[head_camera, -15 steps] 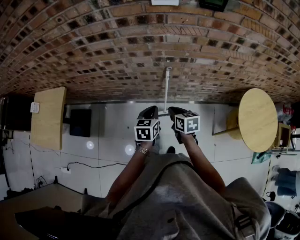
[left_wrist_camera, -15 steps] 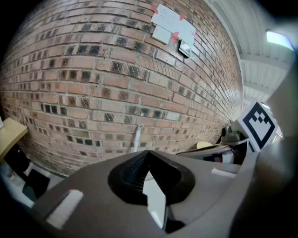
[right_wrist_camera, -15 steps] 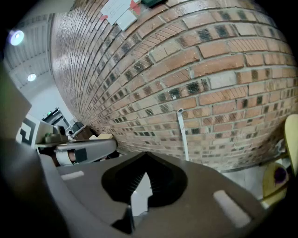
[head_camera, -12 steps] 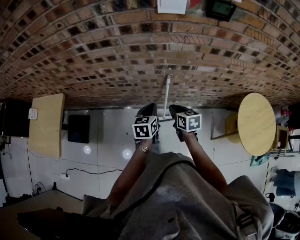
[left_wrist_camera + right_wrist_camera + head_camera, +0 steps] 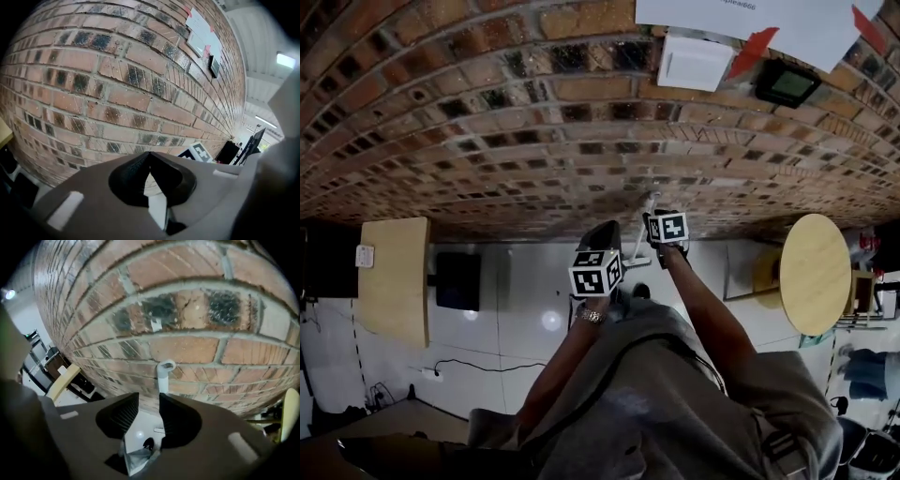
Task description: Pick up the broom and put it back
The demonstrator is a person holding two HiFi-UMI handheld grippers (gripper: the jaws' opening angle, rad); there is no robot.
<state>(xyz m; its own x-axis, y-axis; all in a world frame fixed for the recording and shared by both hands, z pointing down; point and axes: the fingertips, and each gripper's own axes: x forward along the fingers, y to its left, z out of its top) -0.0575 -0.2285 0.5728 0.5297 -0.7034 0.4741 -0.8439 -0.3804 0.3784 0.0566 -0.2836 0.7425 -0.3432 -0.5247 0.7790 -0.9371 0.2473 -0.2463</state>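
While the right gripper holds its jaws partly apart with nothing clamped, the broom stands just beyond their tips against the brick wall, long axis upright, handle loop uppermost. The left gripper has its jaw tips touching.

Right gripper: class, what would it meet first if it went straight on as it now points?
Probably the broom handle, leaning on the brick wall just beyond the open tongs of the right gripper. It lines up with one tong's tip, not the gap; missing it, the wall comes next. Depth is unclear.
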